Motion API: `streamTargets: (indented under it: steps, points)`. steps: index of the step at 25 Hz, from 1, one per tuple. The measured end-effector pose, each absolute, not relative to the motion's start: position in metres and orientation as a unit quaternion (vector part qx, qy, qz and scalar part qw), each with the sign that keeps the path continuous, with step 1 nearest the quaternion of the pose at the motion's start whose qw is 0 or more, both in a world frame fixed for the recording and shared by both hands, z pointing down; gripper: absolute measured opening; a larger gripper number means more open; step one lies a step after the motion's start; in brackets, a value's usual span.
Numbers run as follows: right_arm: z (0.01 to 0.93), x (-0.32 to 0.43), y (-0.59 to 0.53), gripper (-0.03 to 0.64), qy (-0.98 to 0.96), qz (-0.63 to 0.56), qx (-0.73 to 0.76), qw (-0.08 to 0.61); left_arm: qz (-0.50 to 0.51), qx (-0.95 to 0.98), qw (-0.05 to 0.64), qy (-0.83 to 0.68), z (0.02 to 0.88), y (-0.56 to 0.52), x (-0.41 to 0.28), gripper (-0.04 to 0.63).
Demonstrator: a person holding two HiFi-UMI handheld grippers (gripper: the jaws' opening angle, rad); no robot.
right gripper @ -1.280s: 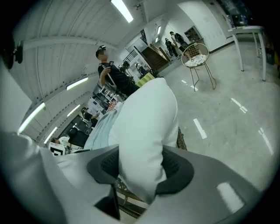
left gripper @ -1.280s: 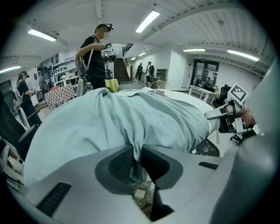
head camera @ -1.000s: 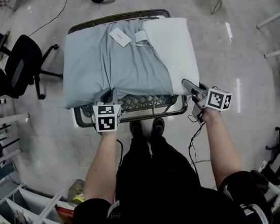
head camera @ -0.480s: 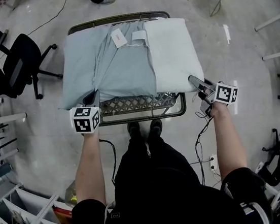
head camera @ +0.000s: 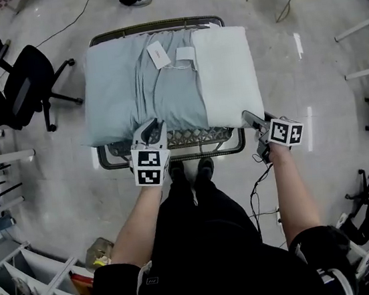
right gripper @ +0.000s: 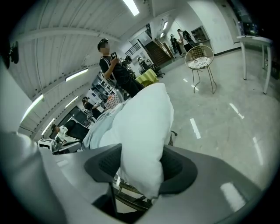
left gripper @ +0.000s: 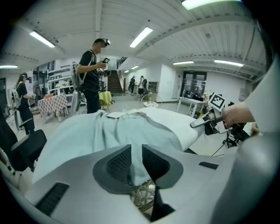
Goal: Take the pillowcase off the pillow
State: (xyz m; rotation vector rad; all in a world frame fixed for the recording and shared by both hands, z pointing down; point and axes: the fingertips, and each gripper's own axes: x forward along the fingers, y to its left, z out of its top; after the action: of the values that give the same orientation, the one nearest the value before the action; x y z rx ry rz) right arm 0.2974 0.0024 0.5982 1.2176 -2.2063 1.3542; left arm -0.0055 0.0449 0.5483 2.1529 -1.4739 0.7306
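Judging by how the cloth lies, you are roughly a third of the way through. The pale blue pillowcase (head camera: 140, 88) covers the left and middle of the pillow (head camera: 228, 70), bunched in long folds, while the right-hand strip of white pillow is already bare. Both lie across the metal mesh table (head camera: 190, 136) in the upper middle of the head view.

Your left gripper (head camera: 150, 132) sits at the near edge of the pillowcase, about the middle of the table. Its jaws have just been opening and now stand a narrow slit apart, with a fold of blue fabric in the gap but no firm pinch that I can see.

Your right gripper (head camera: 252, 120) is at the near right corner. Its jaws have also just been opening, yet the white pillow corner fills the space between them and bulges against both pads, so you have it clamped.

What's left, as I judge it: close your left jaws on the blue fold, hold the pillow fast on the right, and draw the case off toward the left of the frame until all the white is out.
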Motion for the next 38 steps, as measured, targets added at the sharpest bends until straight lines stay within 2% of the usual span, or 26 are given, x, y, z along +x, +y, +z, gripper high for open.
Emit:
streamTargets:
  steps: [1,5,9,15,19,22,24,28,30,33,38]
  points:
    - [0.600,0.297,0.004,0.258,-0.761,0.471,0.424,0.137,0.266,0.782,0.216,-0.520,0.552,0.045,0.009,0.077]
    - [0.604,0.298,0.005,0.264,-0.756,0.469,0.437,0.133,0.295,0.769,0.229,-0.519,0.583,0.036,0.026,0.226]
    - [0.604,0.307,0.009,0.307,-0.746,0.460,0.460,0.141,0.319,0.751,0.224,-0.533,0.604,0.027,0.015,0.232]
    - [0.582,0.309,0.015,0.329,-0.777,0.366,0.468,0.210,0.314,0.757,0.229,-0.526,0.608,0.025,0.009,0.144]
    - [0.587,0.271,0.001,0.414,-0.793,0.301,0.439,0.296,0.321,0.763,0.232,-0.510,0.610,0.026,0.006,0.078]
    - [0.613,0.263,-0.005,0.471,-0.768,0.297,0.452,0.344,0.325,0.770,0.239,-0.495,0.608,0.029,0.004,0.026]
    - [0.627,0.261,-0.007,0.469,-0.760,0.291,0.458,0.358,0.323,0.775,0.242,-0.486,0.605,0.031,0.003,0.012]
    - [0.630,0.264,-0.009,0.353,-0.766,0.301,0.451,0.347,0.310,0.774,0.255,-0.489,0.605,0.041,-0.014,0.008]
    - [0.626,0.266,-0.009,0.326,-0.773,0.312,0.439,0.336,0.306,0.772,0.260,-0.493,0.606,0.044,-0.028,0.008]
    - [0.620,0.268,-0.010,0.301,-0.782,0.316,0.423,0.332,0.303,0.772,0.263,-0.493,0.603,0.044,-0.042,0.006]
    - [0.616,0.270,-0.011,0.301,-0.784,0.326,0.417,0.323,0.289,0.781,0.276,-0.480,0.599,0.038,-0.057,0.006]
